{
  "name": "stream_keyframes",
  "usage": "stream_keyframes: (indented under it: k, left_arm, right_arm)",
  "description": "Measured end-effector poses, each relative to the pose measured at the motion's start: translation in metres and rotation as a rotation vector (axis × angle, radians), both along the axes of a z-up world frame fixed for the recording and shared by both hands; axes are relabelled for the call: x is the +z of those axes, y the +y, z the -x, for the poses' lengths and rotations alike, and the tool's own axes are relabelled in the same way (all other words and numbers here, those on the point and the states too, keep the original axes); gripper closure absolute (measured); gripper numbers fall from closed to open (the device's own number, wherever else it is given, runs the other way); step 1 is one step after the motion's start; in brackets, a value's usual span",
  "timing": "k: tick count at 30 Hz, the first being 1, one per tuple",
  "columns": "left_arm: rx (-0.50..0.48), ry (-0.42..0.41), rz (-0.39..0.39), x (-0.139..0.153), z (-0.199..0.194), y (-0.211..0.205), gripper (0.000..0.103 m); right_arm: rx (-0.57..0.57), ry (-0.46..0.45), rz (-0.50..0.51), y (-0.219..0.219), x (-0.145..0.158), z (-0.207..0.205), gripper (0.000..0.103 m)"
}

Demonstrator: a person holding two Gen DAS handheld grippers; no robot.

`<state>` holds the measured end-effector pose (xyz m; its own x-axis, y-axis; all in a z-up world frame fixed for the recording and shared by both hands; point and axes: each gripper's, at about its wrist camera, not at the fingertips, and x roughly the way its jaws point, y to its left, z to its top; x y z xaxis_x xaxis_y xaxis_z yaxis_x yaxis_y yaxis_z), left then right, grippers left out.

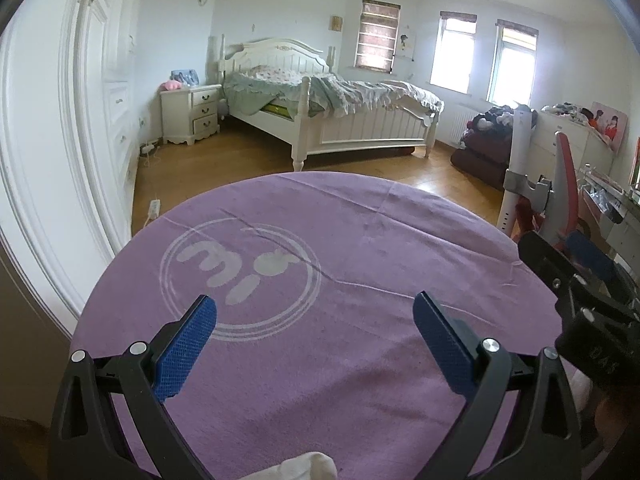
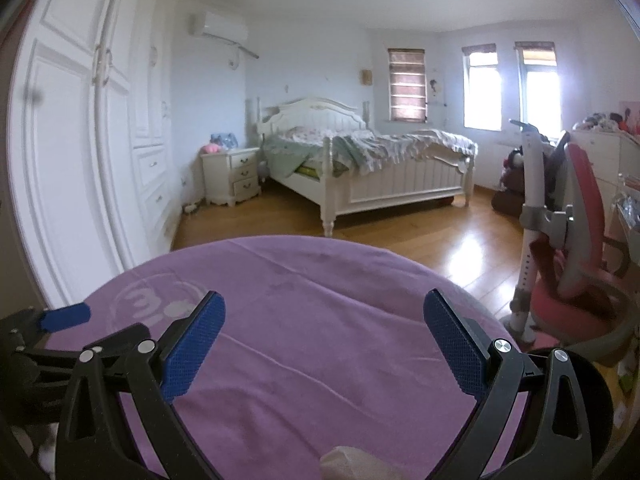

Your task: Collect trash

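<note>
A round table under a purple cloth (image 1: 320, 360) with a pale circular logo (image 1: 240, 276) fills the lower half of both views. My left gripper (image 1: 314, 306) hovers over it, open, with nothing between its blue pads. My right gripper (image 2: 325, 303) is also open and holds nothing; it shows at the right edge of the left wrist view (image 1: 560, 248). One blue pad of the left gripper (image 2: 66, 316) shows at the left of the right wrist view. A white crumpled thing (image 1: 304, 466) (image 2: 348, 462) sits at the bottom edge; I cannot tell what it is.
A white bed (image 1: 340, 120) with rumpled bedding stands across the wooden floor (image 2: 420, 240), with a nightstand (image 1: 192, 114) beside it. White wardrobe doors (image 2: 80, 140) line the left. A pink chair (image 2: 576, 264) stands right of the table. A power strip (image 1: 154, 208) lies on the floor.
</note>
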<state>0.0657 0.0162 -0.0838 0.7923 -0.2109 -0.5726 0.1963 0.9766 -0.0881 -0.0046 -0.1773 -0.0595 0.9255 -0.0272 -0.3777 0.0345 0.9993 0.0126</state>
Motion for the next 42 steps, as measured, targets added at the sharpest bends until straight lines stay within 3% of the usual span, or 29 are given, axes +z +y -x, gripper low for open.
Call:
stream_keyframes:
  k: [42]
  left_arm:
    - [0.004, 0.021, 0.0, -0.0037, -0.0017, 0.0043, 0.005]
  right_arm:
    - [-0.002, 0.007, -0.023, -0.0048, 0.0041, -0.0022, 0.005]
